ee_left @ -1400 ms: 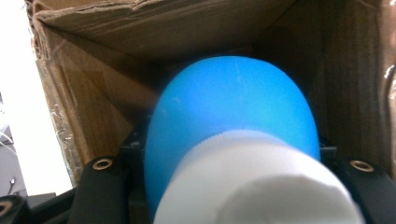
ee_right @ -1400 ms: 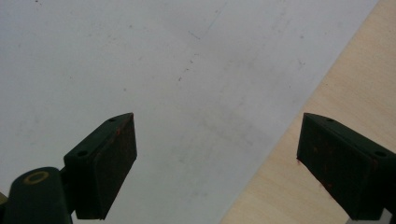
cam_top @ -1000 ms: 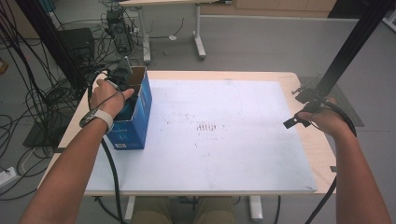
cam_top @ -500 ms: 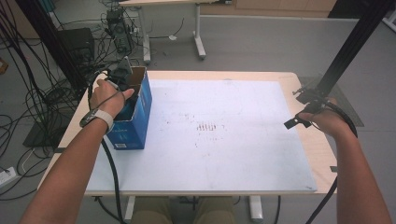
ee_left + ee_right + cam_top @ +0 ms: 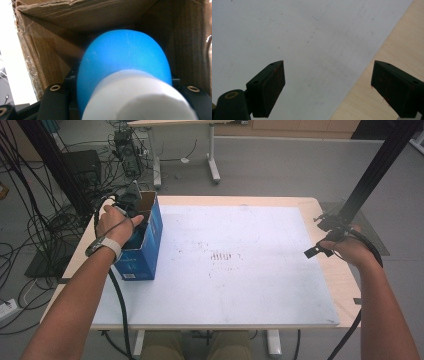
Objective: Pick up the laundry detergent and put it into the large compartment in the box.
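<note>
A blue cardboard box [image 5: 150, 251] stands open-topped at the table's left edge. My left gripper [image 5: 132, 209] reaches down into it, the hand covering most of it. In the left gripper view a round blue bottle [image 5: 125, 55] with a white ribbed cap [image 5: 140, 100] sits between the black jaws, which are shut on it, with the box's brown inner walls [image 5: 50, 60] all around. My right gripper [image 5: 320, 247] hovers over the right edge of the white mat [image 5: 240, 275]. Its jaws [image 5: 328, 85] stand wide open with nothing between them.
The white mat covers most of the wooden table [image 5: 342, 280], leaving a bare strip at the right. A black frame post [image 5: 370, 175] rises behind the right hand. Cables and a dark stand [image 5: 60, 185] crowd the floor at the left.
</note>
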Demonstrator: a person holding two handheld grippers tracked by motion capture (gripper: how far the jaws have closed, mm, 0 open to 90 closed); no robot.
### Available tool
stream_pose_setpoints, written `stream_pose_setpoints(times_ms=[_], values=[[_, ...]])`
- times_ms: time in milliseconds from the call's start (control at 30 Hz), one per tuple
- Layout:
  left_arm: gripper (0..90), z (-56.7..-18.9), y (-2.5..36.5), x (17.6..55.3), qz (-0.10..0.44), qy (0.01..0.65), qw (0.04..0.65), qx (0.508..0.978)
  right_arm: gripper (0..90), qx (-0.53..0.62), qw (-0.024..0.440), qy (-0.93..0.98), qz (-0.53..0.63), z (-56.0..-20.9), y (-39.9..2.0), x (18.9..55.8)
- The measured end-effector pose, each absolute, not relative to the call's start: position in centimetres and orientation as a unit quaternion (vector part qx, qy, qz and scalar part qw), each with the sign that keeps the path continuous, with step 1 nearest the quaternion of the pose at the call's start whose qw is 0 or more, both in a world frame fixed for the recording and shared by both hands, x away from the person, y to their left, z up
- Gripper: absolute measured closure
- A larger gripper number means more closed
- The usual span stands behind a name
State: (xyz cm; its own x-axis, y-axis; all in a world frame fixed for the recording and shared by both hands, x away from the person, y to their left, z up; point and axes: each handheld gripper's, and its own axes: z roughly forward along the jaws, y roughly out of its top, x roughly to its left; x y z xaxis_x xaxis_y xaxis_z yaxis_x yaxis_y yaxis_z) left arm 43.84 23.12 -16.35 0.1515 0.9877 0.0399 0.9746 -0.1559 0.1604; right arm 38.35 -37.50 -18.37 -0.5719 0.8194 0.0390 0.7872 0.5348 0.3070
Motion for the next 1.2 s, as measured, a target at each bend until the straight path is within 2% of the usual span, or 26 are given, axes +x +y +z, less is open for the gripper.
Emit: stream_pose_setpoints(times_ms=[1200], values=[[36.5, -16.43, 23.44, 43.55, 0.070, 0.650, 0.060, 0.754, 12.1, 0.461, 0.051, 0.873, 0.148, -18.67, -37.72, 38.23]])
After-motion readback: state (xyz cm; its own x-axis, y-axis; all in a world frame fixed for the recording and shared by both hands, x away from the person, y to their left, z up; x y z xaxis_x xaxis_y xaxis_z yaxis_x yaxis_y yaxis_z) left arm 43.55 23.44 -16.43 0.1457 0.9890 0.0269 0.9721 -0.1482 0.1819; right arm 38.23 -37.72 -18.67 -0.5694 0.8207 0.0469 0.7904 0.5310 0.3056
